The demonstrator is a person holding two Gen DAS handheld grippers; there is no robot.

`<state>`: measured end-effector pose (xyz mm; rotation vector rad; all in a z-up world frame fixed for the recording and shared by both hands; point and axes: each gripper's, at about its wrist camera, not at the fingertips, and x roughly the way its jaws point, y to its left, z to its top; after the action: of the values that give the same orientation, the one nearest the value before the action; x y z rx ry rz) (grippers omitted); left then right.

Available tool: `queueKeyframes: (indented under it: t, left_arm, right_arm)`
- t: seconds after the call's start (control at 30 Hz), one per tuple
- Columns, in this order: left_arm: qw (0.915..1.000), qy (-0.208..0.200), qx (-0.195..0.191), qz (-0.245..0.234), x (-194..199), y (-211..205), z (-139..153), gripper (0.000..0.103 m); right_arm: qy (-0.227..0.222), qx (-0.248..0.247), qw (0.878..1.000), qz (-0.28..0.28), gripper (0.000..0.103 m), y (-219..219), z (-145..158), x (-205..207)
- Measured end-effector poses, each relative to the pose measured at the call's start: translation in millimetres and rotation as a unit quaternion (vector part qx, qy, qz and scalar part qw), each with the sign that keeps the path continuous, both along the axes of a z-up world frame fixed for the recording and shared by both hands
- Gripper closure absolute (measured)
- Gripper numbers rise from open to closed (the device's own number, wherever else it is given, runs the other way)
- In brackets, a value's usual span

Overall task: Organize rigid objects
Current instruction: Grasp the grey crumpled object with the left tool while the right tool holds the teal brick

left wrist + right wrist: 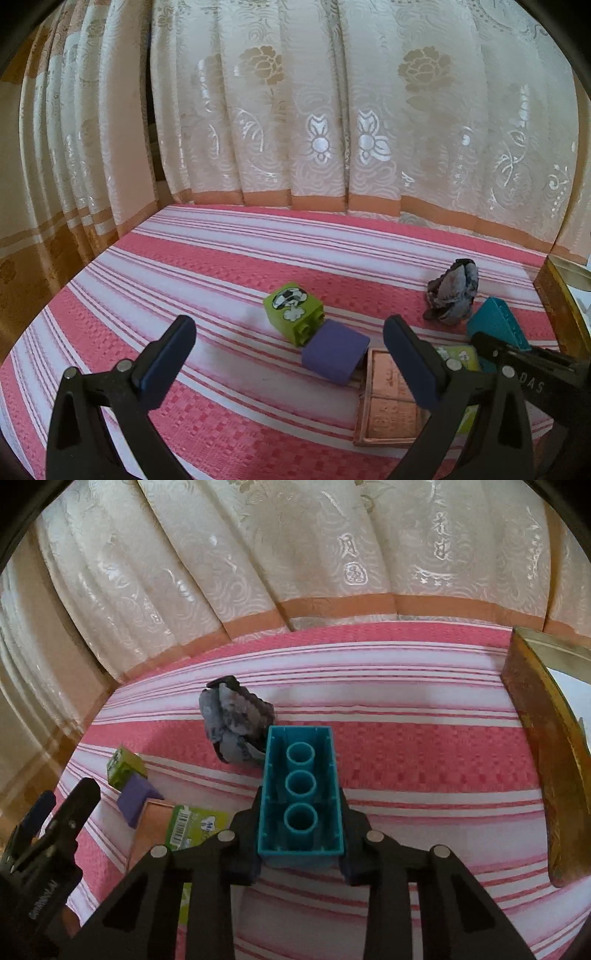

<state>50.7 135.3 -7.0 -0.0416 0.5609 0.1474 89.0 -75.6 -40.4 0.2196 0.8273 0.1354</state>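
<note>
The right gripper is clamping a teal brick between its fingers, which are pressing on the brick's two long sides near the end closest to the camera. The brick's long axis is running straight ahead along the fingers toward 12 o'clock, its hollow underside with three round tubes facing up at the lens, and it appears to be lifted off the striped surface rather than resting on it.

In the right wrist view, the tray-like copper box is lying at about 9 o'clock from the held brick, low and to the left, so any placing there is calling for a swing leftward. A green carton is lying in or across that box; which one I cannot tell. A purple block is touching the box's far corner, and a green cube is sitting just beyond it at 10 o'clock. A crumpled grey wad is lying at 11 o'clock, just beside the brick's far end.

The left gripper is hovering with its fingers spread wide and holding nothing. From it, the purple block is sitting just ahead at 12 o'clock between the fingertips' lines, the green cube touching it behind. The left gripper is nearer to both; the copper box is lying at its 4 o'clock.
</note>
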Motion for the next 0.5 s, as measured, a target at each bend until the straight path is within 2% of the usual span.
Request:
queueKeyframes:
  t: [0.13,0.3,0.37,0.5]
  left_arm:
    - [0.9997,-0.006,-0.017,-0.014,-1,-1,1,0.001]
    - [0.9977,-0.033,-0.032,-0.05,-4,-12,5,0.001]
    - [0.9965,-0.041,-0.029,-0.068,-4,-23,7,0.001]
    - [0.9941,-0.047,-0.001,-0.098,1,-55,10,0.001]
  right_arm:
    - [-0.009,-0.001,1.0,-0.003,0.069,-4,1,-5]
    - [-0.07,-0.021,0.997,-0.018,0.069,-16,20,-22]
    - [-0.097,-0.034,0.994,-0.027,0.069,-24,29,-29]
    - [-0.119,-0.052,0.991,-0.044,0.069,-38,34,-33]
